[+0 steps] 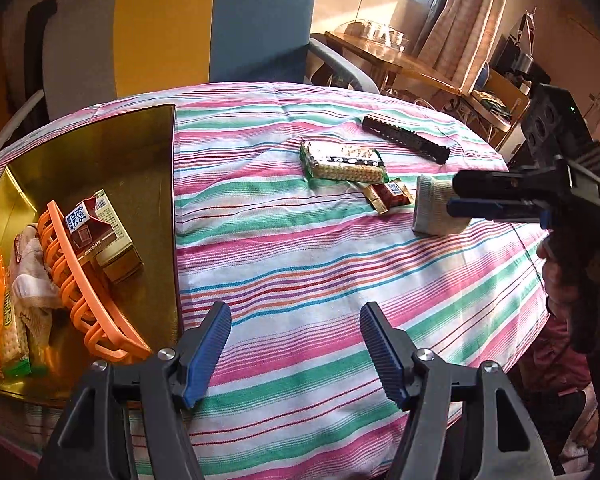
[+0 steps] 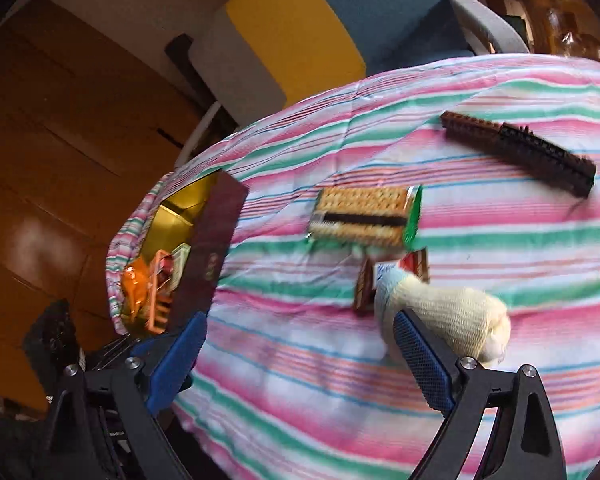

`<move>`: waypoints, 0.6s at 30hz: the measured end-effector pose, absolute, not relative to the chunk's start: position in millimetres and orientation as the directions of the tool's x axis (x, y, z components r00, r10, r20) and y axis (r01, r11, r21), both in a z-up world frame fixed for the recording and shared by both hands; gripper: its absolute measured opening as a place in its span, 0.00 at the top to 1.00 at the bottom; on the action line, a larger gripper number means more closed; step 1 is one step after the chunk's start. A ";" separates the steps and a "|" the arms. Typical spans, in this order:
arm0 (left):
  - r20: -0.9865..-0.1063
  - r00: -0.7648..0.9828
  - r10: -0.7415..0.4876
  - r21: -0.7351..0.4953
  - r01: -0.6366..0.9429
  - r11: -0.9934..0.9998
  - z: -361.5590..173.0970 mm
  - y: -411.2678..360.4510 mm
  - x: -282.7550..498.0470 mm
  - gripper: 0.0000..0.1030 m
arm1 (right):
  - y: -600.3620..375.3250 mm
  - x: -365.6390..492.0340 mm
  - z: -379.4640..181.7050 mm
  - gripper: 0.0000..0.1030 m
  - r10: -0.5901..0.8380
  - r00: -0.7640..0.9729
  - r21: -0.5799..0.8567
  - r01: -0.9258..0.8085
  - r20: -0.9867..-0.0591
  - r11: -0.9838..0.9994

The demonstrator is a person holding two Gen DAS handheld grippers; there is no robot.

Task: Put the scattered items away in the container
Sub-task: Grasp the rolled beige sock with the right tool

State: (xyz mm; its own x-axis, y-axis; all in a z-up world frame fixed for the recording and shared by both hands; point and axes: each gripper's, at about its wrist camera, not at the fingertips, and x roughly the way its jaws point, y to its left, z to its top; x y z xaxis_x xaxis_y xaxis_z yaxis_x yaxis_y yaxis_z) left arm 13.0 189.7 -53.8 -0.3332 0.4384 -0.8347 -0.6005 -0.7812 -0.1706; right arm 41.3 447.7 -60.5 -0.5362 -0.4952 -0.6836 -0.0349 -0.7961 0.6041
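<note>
A gold-lined box [image 1: 112, 152] sits at the table's left, holding an orange rack [image 1: 80, 280], a chocolate carton [image 1: 100, 236], snack packs and a cloth. On the striped cloth lie a cracker pack [image 1: 344, 164], a small chocolate packet [image 1: 388, 196], a black ridged bar [image 1: 406, 140] and a rolled white sock [image 1: 436, 210]. My left gripper [image 1: 296, 344] is open and empty over the near table. My right gripper [image 2: 300, 360] is open, with the sock [image 2: 452, 316] lying against the outside of its right finger [image 2: 420, 364]. It also shows from the side [image 1: 456, 198] at the sock.
The box [image 2: 216, 240] shows at the left in the right wrist view, beyond the left finger. Chairs with yellow and blue backs [image 1: 220, 24] stand behind the table. A wooden side table [image 1: 400, 60] and curtains are at the back right.
</note>
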 end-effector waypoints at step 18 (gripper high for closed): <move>-0.841 -0.304 0.447 -0.169 -0.638 -0.752 -56.1 204.3 26.9 0.34 | 468.1 47.2 -25.8 0.01 -0.271 -0.657 0.468 -0.142 -0.704 -0.872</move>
